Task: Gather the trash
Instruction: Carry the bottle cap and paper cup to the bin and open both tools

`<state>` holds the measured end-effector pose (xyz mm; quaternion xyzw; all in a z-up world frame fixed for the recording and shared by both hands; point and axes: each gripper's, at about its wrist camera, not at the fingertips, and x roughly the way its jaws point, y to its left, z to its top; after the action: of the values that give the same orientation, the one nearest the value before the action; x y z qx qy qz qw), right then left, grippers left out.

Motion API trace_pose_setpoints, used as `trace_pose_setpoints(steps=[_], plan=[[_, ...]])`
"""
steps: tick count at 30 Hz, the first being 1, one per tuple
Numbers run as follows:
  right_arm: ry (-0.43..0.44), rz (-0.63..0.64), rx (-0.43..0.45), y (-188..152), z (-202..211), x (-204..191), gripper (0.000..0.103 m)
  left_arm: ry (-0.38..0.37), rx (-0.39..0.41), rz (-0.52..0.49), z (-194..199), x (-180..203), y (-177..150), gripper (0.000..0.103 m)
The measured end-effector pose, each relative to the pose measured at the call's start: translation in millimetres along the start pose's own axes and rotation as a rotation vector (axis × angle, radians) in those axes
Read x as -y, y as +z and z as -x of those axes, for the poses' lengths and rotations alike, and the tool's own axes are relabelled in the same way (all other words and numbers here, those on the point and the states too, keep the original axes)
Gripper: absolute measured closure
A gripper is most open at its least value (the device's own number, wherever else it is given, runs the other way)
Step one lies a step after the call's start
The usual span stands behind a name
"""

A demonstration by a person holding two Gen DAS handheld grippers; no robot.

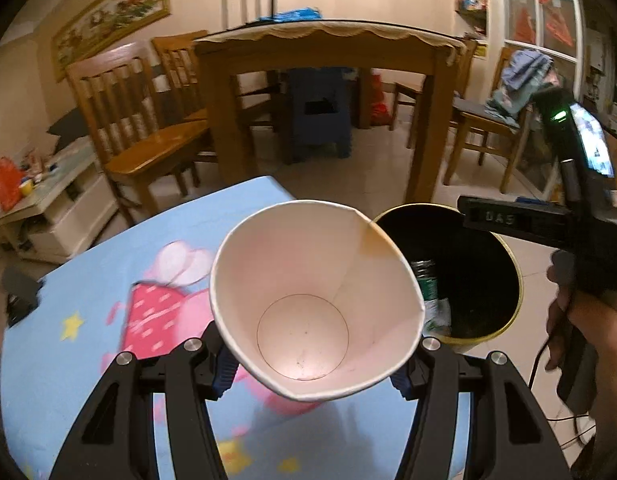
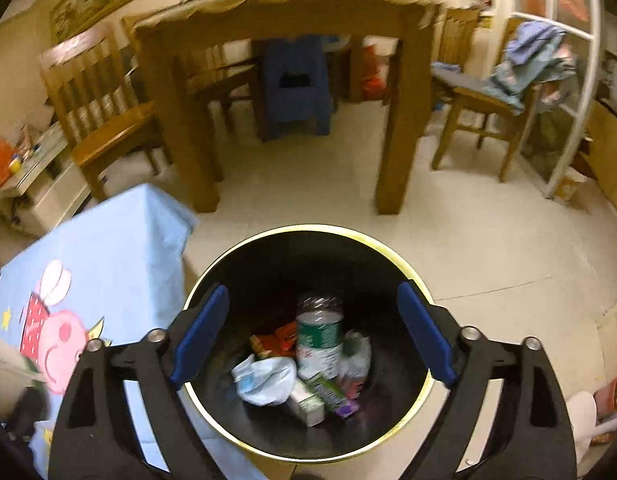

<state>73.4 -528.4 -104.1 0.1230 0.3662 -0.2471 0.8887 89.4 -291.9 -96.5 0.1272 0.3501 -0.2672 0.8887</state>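
Ahead of both my grippers stands the wooden dining table (image 1: 328, 46) with its scalloped cloth edge, wooden chairs (image 1: 144, 120) around it and a blue plastic stool (image 2: 294, 88) underneath. Below my left gripper (image 1: 314, 364) spreads the small table covered in a light blue cartoon-pig cloth (image 1: 88, 280); in the right wrist view that same cloth lies off to the left of my right gripper (image 2: 314, 336). Directly under my right gripper, framed between its blue pads (image 2: 202, 334), sits the round black trash bin (image 2: 412, 276) with a yellow rim, standing on the pale tiled floor (image 2: 488, 248) just beside the cloth-covered table. My right gripper's jaws are spread wide and hold nothing. My left gripper is clamped on a white paper cup (image 1: 308, 300), squeezed so its rim is bent to a crease, the mouth facing my camera; the cup hangs over the table edge, just left of the bin. Inside the bin lie a clear plastic bottle with a green label (image 2: 319, 338), a crumpled pale blue-white bag (image 2: 264, 380), a small green carton (image 2: 332, 394) and red wrappers (image 2: 282, 338).
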Motion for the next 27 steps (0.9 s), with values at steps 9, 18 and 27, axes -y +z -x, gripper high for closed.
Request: trace_pose_setpoints(steps=[9, 18, 27], plan=[[-0.095, -0.168, 0.128, 8.0, 40.8, 65.7, 0.005, -0.15, -0.055, -0.092, -69.4, 62.2, 48.9, 0.044], [-0.177, -0.225, 0.258, 9.1, 81.1, 94.3, 0.004, -0.265, -0.129, -0.094, -101.1, 88.8, 53.2, 0.022], [-0.042, -0.08, 0.2, 11.4, 84.1, 36.4, 0.005, -0.203, -0.023, 0.015, -25.6, 25.2, 24.9, 0.022]])
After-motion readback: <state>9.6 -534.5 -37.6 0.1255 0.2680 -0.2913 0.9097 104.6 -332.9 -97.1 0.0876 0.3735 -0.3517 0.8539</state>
